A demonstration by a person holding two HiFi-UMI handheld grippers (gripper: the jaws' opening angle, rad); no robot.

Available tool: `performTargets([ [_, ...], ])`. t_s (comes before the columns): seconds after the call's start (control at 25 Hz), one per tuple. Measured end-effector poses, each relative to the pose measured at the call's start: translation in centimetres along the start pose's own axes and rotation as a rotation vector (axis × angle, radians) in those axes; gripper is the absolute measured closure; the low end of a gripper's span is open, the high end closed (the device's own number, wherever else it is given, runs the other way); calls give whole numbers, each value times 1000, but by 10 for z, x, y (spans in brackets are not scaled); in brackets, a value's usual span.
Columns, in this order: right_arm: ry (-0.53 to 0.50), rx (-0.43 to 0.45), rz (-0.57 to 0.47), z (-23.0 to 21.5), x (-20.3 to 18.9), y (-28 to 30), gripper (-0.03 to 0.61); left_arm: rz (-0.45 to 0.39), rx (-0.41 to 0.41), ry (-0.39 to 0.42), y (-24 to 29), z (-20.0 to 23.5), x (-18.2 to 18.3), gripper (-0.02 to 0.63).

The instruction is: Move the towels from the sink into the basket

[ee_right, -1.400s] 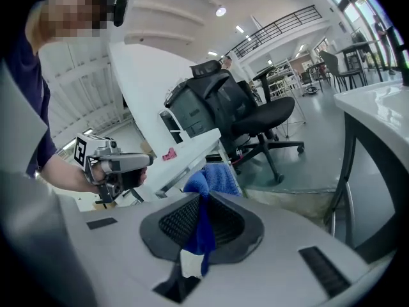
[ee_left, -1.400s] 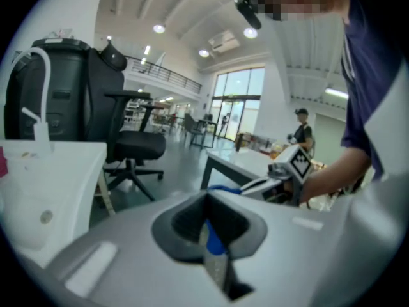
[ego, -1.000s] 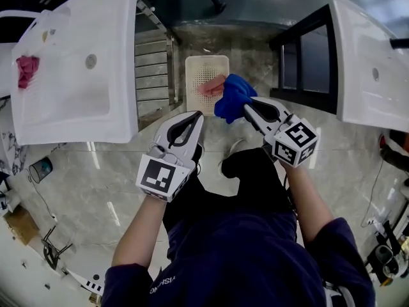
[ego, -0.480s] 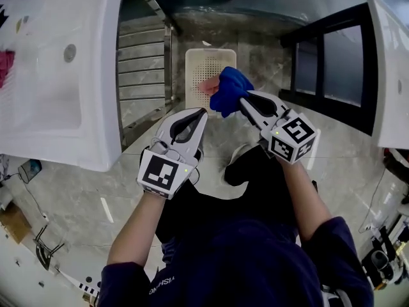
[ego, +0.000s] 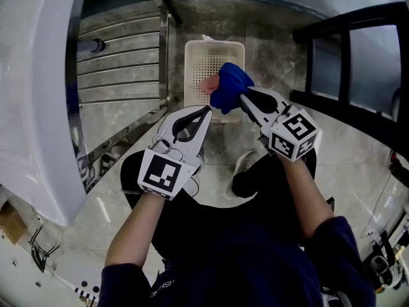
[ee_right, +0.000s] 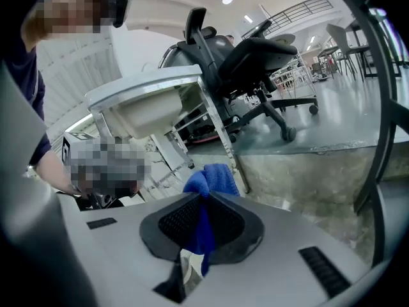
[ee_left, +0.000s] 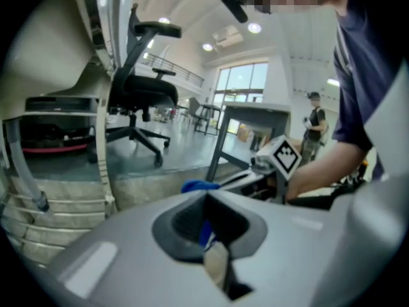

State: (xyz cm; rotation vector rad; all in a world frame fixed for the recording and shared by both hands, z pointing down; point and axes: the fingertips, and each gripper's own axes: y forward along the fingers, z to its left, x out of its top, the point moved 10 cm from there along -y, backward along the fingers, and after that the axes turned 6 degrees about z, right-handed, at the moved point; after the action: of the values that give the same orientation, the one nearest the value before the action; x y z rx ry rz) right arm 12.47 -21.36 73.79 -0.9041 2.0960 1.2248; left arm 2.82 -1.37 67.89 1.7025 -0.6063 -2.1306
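Blue towel pinched above the basket

At upper centre of the head view, the right gripper pinches a bunched blue terry towel, overlapping the white perforated plastic basket that holds a pink cloth. The left gripper has its jaws pressed together, empty.

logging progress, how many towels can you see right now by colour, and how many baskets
blue towel: 1, clamped in the right gripper
pink towel: 1, lying in the basket
white basket: 1
total: 3
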Motion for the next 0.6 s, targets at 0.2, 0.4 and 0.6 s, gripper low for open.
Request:
performTargets([
  [0.2,-4,5,4,-18,-27,29,538,-44,14,-25,18,12,-25,611],
  [0.4,-13,6,20,-36,-47,52,538,-74,8,-6,28,15,-34,611],
  [0.6,-6,-2,37,-53,-67,71,538,-54,12,24,38,21,-43,611],
])
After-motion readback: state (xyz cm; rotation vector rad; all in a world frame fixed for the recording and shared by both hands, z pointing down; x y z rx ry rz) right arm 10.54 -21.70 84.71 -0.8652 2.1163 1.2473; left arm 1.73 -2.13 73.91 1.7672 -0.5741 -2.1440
